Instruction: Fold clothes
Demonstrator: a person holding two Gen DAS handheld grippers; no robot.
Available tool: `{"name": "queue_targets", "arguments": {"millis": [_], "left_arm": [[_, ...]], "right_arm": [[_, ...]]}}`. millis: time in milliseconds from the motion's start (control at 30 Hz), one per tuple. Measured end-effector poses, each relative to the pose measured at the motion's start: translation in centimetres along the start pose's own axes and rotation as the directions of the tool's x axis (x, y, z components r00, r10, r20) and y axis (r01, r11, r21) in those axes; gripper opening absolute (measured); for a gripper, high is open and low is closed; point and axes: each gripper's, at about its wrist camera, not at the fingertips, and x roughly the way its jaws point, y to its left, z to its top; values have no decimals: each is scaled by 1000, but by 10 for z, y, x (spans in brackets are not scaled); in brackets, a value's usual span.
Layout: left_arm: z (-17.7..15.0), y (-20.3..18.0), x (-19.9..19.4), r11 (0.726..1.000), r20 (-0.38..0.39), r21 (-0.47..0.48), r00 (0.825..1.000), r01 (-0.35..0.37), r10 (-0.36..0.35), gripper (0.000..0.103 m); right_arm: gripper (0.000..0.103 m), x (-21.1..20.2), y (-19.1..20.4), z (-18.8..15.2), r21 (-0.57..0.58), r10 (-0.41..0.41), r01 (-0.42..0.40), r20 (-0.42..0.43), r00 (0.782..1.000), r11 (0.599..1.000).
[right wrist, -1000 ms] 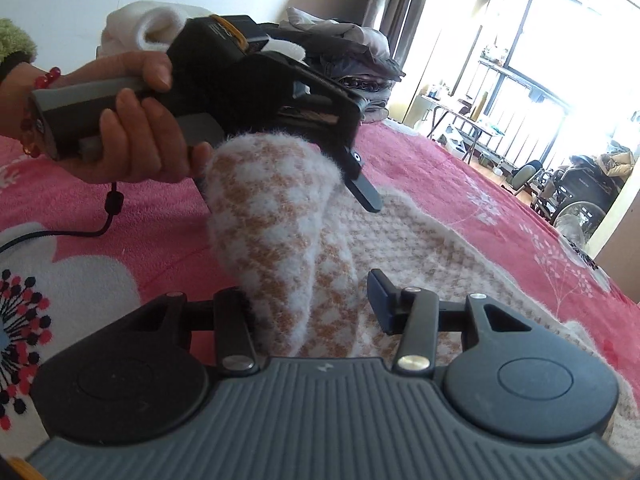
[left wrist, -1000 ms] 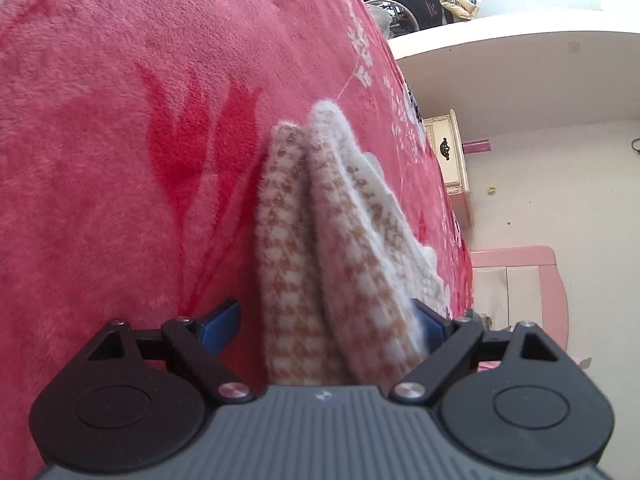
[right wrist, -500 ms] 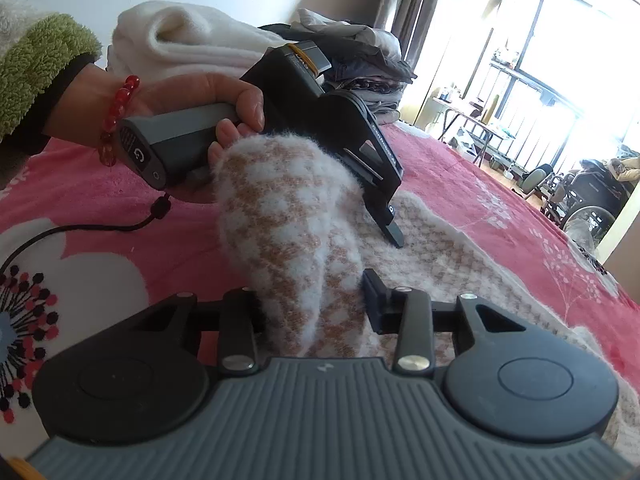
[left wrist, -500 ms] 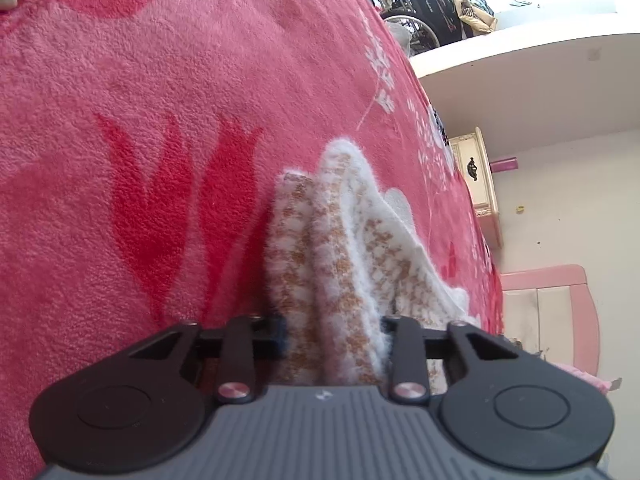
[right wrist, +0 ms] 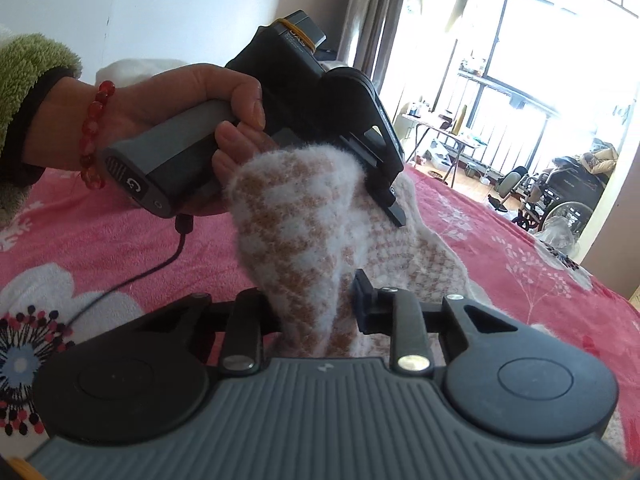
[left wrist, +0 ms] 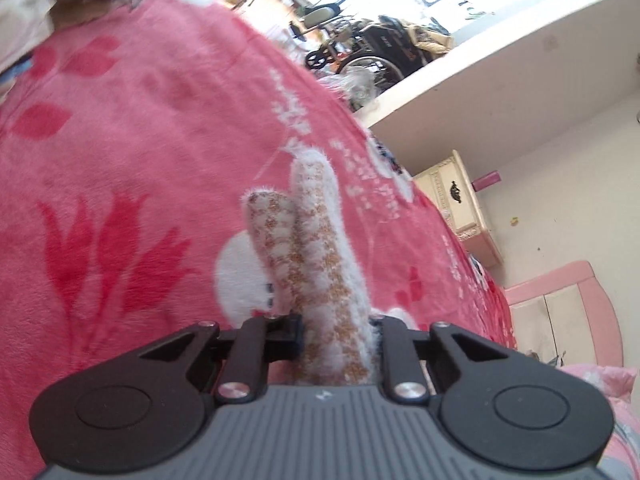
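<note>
A fuzzy white and tan houndstooth garment lies partly on the pink floral blanket, with one bunched edge lifted. My right gripper is shut on that raised fold. In the left wrist view the same garment stands up as a narrow doubled ridge, and my left gripper is shut on it. The left gripper's body shows in the right wrist view, held by a hand with a red bead bracelet, its fingers pressed into the cloth.
The blanket covers the whole bed. A folded white pile lies at the far side by the wall. A cream cabinet and pink furniture stand beyond the bed edge. A wheelchair stands by the bright window. A black cable trails over the blanket.
The left gripper went from open around the fold to shut on it, then lifted and tilted with the cloth. The right gripper kept its hold while the raised fold rose higher.
</note>
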Motion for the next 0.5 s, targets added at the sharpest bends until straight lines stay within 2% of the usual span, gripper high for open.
{"name": "queue_targets", "arguments": {"millis": [133, 267, 400, 500], "left_arm": [[-2, -54, -2, 996, 12, 91, 1000, 22, -24, 19], [-11, -112, 6, 984, -7, 175, 999, 42, -41, 19], [-28, -167, 24, 959, -44, 276, 998, 56, -45, 20], [-43, -205, 45, 939, -77, 338, 996, 70, -47, 20]], "right_arm": [[23, -32, -22, 0, 87, -43, 38, 66, 997, 996], [23, -64, -49, -8, 199, -99, 74, 119, 988, 977], [23, -96, -77, -16, 311, -159, 101, 166, 973, 945], [23, -119, -100, -32, 411, -215, 126, 178, 960, 903]]}}
